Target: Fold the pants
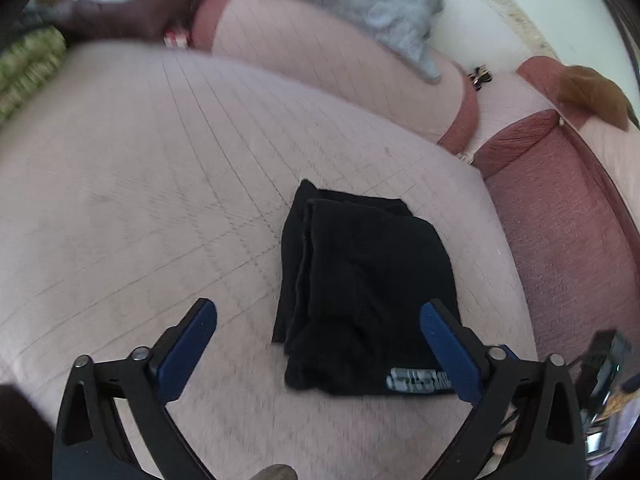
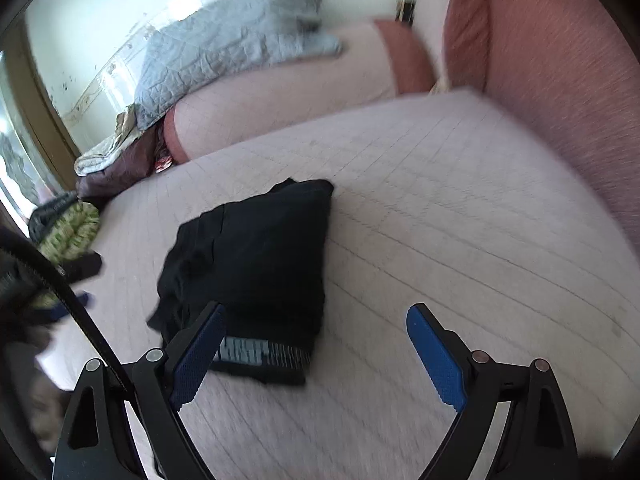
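In the left wrist view, the left tool (image 1: pixel 318 316) hung above the bed (image 1: pixel 140 168) with its 2 blue pads spread wide and nothing between them. The black pants (image 1: pixel 360 276) lay folded into 1 compact bundle on the pale quilted cover, spreading from the picture's centre toward 5 o'clock, with the printed waistband (image 1: pixel 418 380) at the near edge, just inside the right pad. The fold looked finished or close to it, so the step in hand seemed to be letting go and tidying. To do that well, the tool should lift clear straight up without snagging the top layer, and any pressing should come flat on the bundle, from the folded edge toward the waistband, so the layers do not slide apart.

In the right wrist view, the right tool (image 2: pixel 316 320) also stood wide apart and empty. The pants (image 2: pixel 256 252) sat toward 9 o'clock of centre, the left pad overlapping the waistband (image 2: pixel 264 354) in the picture; contact could not be told.

Counted: 1 pair of pants, 2 tools with 2 pads each, 1 grey quilt (image 2: pixel 224 48) at 11 o'clock on the long bolster (image 2: pixel 288 96), 1 green patterned cushion (image 2: pixel 70 232) at 9 o'clock, and 1 reddish headboard (image 2: pixel 560 80) at 2 o'clock.
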A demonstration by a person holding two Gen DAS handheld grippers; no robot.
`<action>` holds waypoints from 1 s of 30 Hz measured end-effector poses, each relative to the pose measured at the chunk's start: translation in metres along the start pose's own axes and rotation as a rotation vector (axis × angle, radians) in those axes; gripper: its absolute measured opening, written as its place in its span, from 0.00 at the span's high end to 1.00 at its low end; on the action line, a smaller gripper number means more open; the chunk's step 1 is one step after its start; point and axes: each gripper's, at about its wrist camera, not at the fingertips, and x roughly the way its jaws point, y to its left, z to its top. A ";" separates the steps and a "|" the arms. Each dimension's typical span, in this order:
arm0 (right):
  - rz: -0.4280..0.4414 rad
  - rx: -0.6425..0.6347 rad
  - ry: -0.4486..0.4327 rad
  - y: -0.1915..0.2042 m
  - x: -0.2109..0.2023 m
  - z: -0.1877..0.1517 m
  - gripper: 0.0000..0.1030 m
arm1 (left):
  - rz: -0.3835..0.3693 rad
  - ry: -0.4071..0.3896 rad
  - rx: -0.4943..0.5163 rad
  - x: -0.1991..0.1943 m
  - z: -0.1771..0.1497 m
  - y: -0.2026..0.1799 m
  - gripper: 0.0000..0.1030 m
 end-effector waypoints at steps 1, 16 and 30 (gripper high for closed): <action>0.035 0.024 0.029 -0.005 0.012 0.011 0.08 | 0.008 0.021 -0.005 0.017 0.007 0.003 0.11; 0.447 0.280 0.226 -0.034 0.140 0.057 0.14 | -0.166 0.114 -0.075 0.108 0.011 0.001 0.00; 0.430 0.123 0.165 0.026 0.106 0.077 0.67 | -0.260 0.124 -0.047 0.078 0.030 -0.012 0.59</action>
